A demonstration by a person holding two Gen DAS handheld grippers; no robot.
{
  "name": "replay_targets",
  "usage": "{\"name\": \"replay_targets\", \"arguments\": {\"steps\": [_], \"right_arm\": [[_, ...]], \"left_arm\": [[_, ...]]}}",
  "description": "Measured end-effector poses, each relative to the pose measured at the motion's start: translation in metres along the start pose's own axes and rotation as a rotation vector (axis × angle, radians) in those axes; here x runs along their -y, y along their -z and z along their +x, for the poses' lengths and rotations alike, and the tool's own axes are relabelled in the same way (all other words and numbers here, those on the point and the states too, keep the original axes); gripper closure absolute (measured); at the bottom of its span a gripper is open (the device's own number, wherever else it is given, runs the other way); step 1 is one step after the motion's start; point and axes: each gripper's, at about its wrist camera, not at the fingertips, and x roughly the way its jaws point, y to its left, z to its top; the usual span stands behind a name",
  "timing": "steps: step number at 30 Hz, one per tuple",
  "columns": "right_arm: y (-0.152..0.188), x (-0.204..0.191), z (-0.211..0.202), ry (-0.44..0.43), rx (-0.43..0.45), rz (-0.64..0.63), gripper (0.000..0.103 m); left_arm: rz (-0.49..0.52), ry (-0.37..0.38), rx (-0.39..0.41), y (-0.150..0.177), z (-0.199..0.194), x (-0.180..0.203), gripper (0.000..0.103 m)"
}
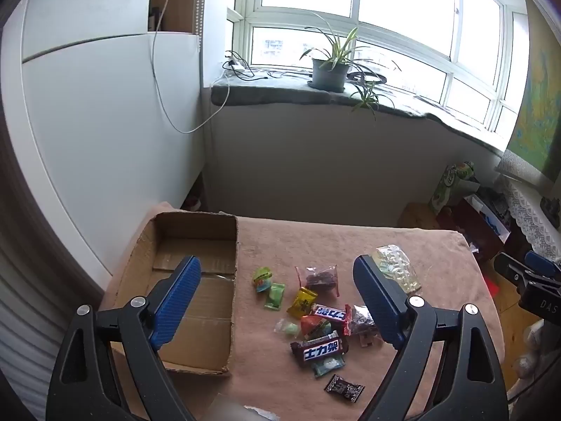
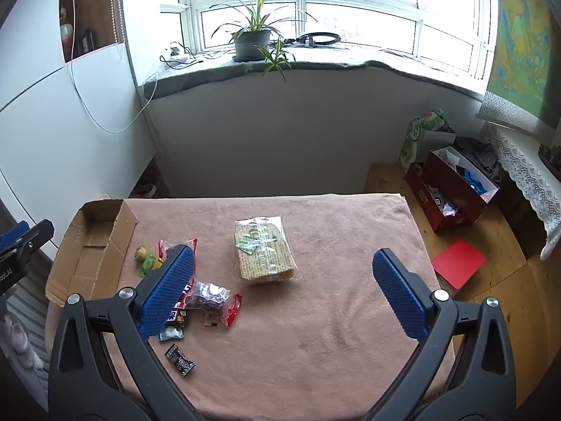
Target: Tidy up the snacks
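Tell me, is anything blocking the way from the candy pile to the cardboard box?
Nothing visible does. Bare cloth lies between the candy pile and the cardboard box, whose open top is clear, though its near wall stands up.

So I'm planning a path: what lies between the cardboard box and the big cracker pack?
The loose pile of small snacks lies between the cardboard box and the cracker pack; both wrist views show it.

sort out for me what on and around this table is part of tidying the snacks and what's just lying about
Part of the job:
cardboard box
pile of sweets
cracker pack
both open grippers, left and right

Just lying about:
potted plant
red box
red card
green bag
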Motion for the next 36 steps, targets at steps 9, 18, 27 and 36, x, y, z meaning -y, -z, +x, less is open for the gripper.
{"name": "replay_targets", "arguments": {"steps": [9,18,27,36], "right_arm": [[-0.007,0.001,-0.003,-0.022,0.025,0.016,0.0],[-0.01,-0.003,0.0,-0.027,0.02,0.003,0.0],[-0.01,-0.005,0.002,-0.026,0.016,0.005,0.0],[-0.009,-0.007,0.002,-0.027,0.015,0.005,0.0]], "left_arm": [[0.015,0.032,-0.004,-0.005,0.003,-0.004,0.014],[0.0,0.021,0.003,-0.007,0.004,-0.003,0.014],[0.0,0.022,0.003,-0.007,0.004,-0.002,0.014],[-0.001,0.024,0.003,-0.007,0.004,-0.002,0.014]]}}
